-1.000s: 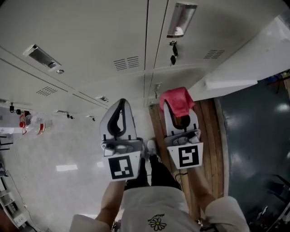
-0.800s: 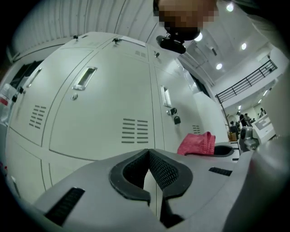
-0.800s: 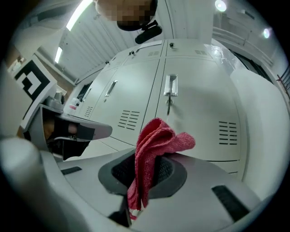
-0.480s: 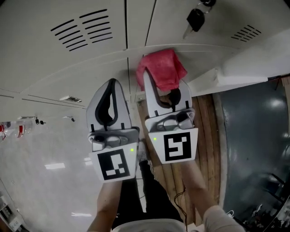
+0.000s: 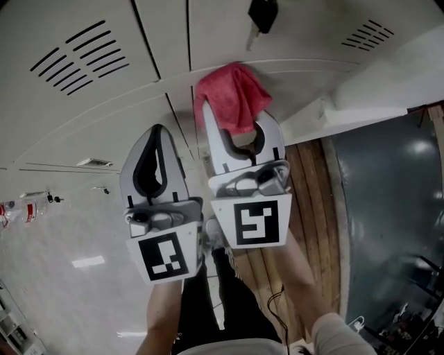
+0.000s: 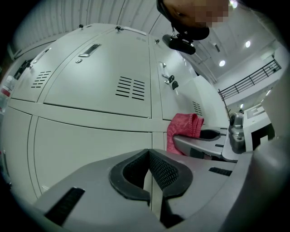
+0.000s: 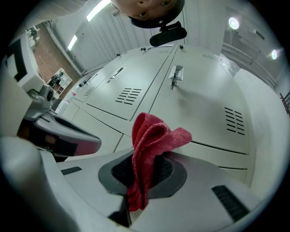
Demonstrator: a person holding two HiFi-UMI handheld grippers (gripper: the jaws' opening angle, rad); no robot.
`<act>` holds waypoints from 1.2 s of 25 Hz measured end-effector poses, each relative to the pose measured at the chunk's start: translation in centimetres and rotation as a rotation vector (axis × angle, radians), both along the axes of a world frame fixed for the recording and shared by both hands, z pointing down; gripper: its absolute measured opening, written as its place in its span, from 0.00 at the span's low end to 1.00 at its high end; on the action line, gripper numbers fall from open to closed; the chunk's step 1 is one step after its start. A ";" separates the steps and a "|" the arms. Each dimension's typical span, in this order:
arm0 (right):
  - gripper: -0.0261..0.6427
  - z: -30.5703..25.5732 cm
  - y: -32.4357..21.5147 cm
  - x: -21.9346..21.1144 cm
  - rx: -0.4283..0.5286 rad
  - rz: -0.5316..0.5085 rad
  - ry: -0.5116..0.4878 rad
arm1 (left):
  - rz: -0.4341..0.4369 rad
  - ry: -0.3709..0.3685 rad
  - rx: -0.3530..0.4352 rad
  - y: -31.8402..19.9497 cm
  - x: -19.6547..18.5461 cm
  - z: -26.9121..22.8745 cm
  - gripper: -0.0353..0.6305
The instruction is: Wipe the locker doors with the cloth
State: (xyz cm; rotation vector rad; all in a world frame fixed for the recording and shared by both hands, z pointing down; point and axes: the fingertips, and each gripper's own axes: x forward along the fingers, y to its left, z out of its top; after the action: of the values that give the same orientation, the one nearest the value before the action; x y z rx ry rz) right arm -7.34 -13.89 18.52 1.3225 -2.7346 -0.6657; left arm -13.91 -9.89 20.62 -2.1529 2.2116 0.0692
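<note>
The person's forearms [image 5: 165, 315] come up from the bottom of the head view, each behind a marker cube. The left gripper [image 5: 157, 139] has its jaws together with nothing between them; in its own view the dark ribbed pads [image 6: 164, 170] meet at the tip. Just beside it and a little further forward, the right gripper [image 5: 237, 132] is clamped on the red cloth [image 7: 152, 136]. The cloth is pinched between the jaws, with a tail hanging down through the pads and a bunched fold standing up past the tips. That fold sits against or just off the pale locker doors [image 5: 83, 104], near the point where a vertical seam meets a horizontal one; no view makes the contact clear. The left gripper points at the door to the left of that seam without touching it. Slatted vents [image 5: 78, 55] show higher on that door. A dark key [image 5: 262, 15] hangs from a lock above the cloth. A wooden strip [image 5: 312, 208] and dark floor [image 5: 388, 208] lie to the right
</note>
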 end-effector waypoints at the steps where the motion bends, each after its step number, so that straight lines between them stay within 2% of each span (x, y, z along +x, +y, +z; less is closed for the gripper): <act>1: 0.10 0.1 -0.3 0.7 0.006 0.012 0.012 | 0.007 0.002 0.002 -0.2 0.5 0.1 0.08; 9: 0.10 0.7 -4.5 9.6 0.036 0.198 0.053 | 0.093 -0.020 -0.024 -2.2 5.3 1.6 0.08; 17: 0.10 0.2 -8.3 17.5 0.063 0.378 0.042 | 0.167 -0.013 -0.052 -3.5 8.6 2.8 0.08; 23: 0.10 0.3 -9.5 20.5 0.056 0.457 0.052 | 0.181 -0.006 -0.050 -3.9 9.5 3.1 0.08; 30: 0.10 0.3 -9.9 21.2 0.055 0.463 0.075 | 0.153 0.001 -0.049 -3.8 8.5 4.2 0.08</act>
State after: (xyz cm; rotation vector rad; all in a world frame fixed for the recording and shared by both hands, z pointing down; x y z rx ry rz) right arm 13.81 -23.80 18.84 1.8116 -2.2384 -0.7277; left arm -5.43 -13.67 24.77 -2.3447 2.0672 0.0223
